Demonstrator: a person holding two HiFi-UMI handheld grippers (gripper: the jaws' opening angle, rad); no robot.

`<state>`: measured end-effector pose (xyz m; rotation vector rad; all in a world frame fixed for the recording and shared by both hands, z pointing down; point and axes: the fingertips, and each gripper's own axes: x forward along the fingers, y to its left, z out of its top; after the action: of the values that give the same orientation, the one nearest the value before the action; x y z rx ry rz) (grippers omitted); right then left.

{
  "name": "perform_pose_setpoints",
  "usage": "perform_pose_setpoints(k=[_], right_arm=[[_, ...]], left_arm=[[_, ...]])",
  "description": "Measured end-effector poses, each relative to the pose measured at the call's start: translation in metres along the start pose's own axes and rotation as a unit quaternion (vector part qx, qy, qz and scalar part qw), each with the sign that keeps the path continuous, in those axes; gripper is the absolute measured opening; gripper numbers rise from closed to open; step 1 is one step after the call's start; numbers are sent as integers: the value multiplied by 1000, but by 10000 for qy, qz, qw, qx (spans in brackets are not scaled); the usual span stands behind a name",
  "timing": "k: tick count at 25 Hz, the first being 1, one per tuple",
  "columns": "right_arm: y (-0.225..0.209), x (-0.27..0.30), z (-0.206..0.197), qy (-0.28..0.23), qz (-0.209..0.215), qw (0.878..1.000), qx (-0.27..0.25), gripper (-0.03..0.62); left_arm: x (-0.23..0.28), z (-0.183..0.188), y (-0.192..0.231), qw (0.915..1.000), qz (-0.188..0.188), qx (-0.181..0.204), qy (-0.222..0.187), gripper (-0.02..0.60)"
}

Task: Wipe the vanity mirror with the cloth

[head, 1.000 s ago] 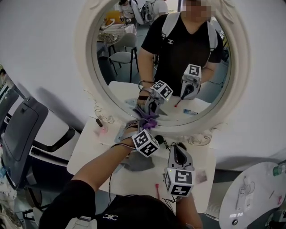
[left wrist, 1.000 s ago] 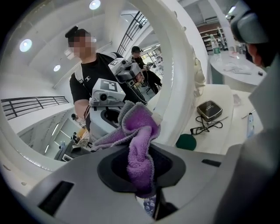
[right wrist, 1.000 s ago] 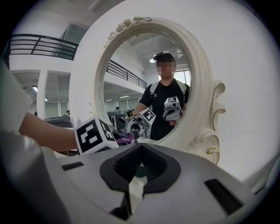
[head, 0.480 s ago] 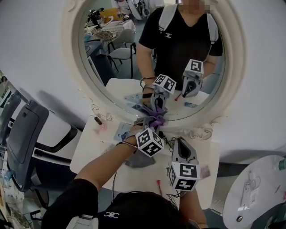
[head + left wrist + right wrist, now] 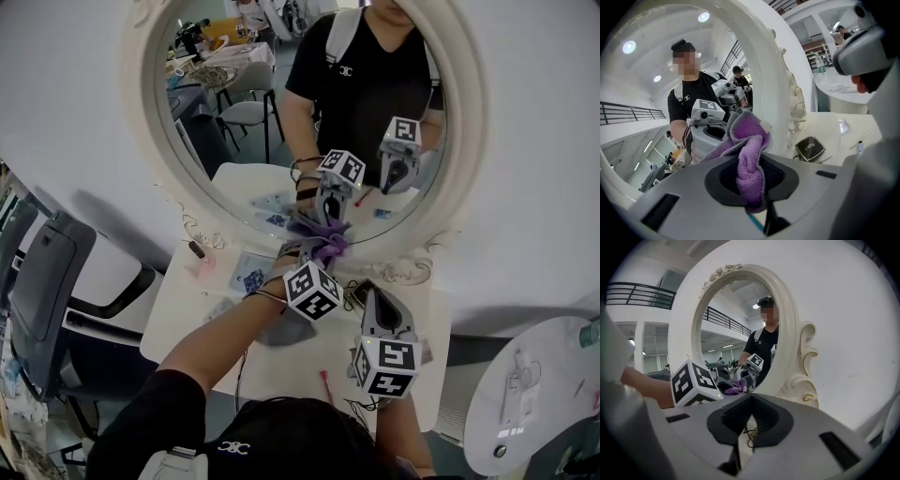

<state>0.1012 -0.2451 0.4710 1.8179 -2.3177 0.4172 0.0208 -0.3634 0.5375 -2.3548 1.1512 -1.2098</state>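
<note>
Two grippers are up at the vanity, but only the left gripper (image 5: 319, 255) is working: its fingers are clamped on a bunched purple cloth (image 5: 325, 246), which sits at the lower edge of the mirror (image 5: 281, 122), touching or just off the glass. The right gripper (image 5: 375, 314) hangs lower over the white surface (image 5: 197, 309), its fingers drawn together on nothing. I judge the wiping step to be in hand, with most of the glass above left to cover. The next move calls for a steady sweep up and across, with the soft wad, not the hard fingers, meeting the glass and staying clear of the frame (image 5: 141, 141). The cloth looks thick, fluffy and pliant. The mirror is oval and glossy, and its cream frame has carved scrolls. A small black case (image 5: 810, 148), flat and square, lies near the mirror's foot.
</note>
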Motion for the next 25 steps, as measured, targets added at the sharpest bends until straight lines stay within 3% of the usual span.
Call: perform_pose_setpoints(k=[3, 6, 8, 13, 18, 22, 25], right_arm=[[-3, -7, 0, -27, -19, 10000, -12, 5], [-7, -15, 0, -71, -46, 10000, -22, 5], [-9, -20, 0, -96, -79, 9999, -21, 5], [-14, -33, -3, -104, -113, 9998, -98, 5], [-24, -46, -3, -173, -234, 9995, -132, 4], [-31, -53, -4, -197, -353, 9991, -89, 5], [-31, -54, -2, -232, -379, 9990, -64, 5]], left_arm=[[0, 8, -2, 9981, -236, -569, -58, 64], [-1, 20, -4, 9831, -681, -1696, -126, 64], [-2, 23, -4, 9761, -749, -2037, -132, 63], [-3, 43, -6, 9697, -735, -2295, -398, 64], [-15, 90, -11, 9650, -863, -2342, -810, 64], [-30, 125, -8, 9679, -782, -2170, -1001, 64], [-48, 165, -2, 9699, -635, -1880, -1409, 64]])
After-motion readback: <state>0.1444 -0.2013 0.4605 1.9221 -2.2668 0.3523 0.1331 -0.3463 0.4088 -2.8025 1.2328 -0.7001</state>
